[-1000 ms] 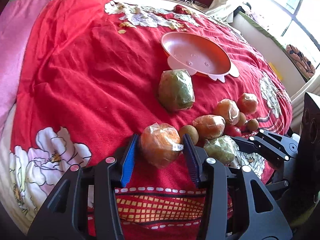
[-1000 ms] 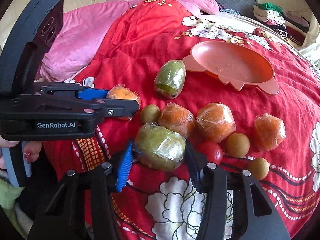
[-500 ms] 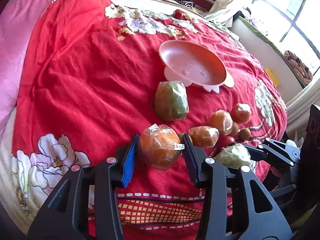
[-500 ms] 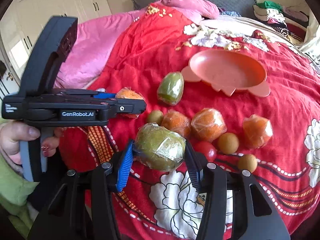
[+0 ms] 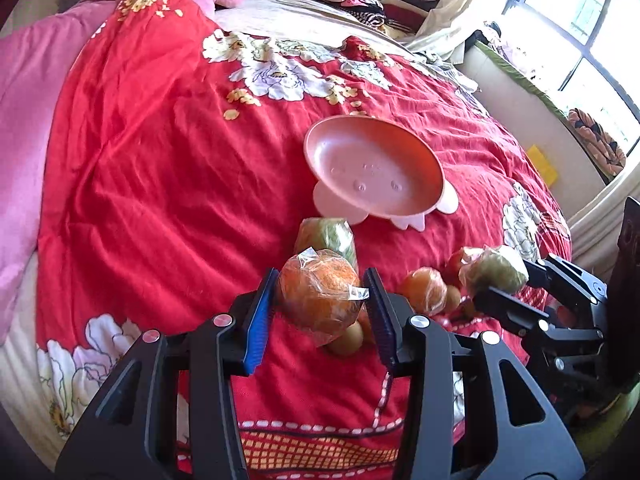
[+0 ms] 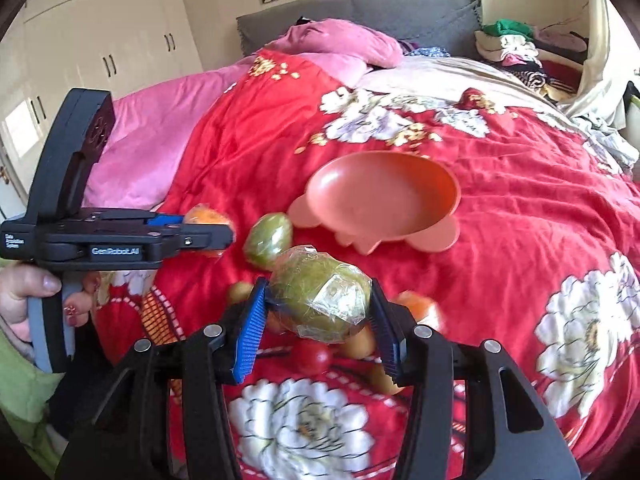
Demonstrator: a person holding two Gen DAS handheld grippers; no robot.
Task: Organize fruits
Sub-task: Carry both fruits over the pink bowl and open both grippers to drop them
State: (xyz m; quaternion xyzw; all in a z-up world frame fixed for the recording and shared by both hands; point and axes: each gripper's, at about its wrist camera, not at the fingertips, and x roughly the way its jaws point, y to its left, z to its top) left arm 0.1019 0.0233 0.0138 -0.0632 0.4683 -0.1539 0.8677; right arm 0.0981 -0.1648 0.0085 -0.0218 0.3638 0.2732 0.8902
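My left gripper (image 5: 320,304) is shut on a plastic-wrapped orange (image 5: 320,298) and holds it above the red quilt. My right gripper (image 6: 318,308) is shut on a plastic-wrapped green fruit (image 6: 320,300), also lifted; it shows in the left wrist view (image 5: 494,270) too. An empty pink plate (image 5: 376,168) lies further up the bed, also in the right wrist view (image 6: 384,200). A second wrapped green fruit (image 5: 326,238) lies just before the plate. More wrapped oranges (image 5: 424,290), a red tomato (image 6: 314,356) and small brown fruits (image 5: 348,342) lie on the quilt below the grippers.
The red flowered quilt (image 5: 160,180) covers the bed. A pink blanket (image 6: 160,128) lies on the left and pink pillows (image 6: 340,44) at the grey headboard. Folded clothes (image 6: 508,40) are stacked at the far right. A window (image 5: 580,20) is on the right.
Both grippers have risen from the quilt with their fruits held. The fruit pile and plate now look lower and farther off.
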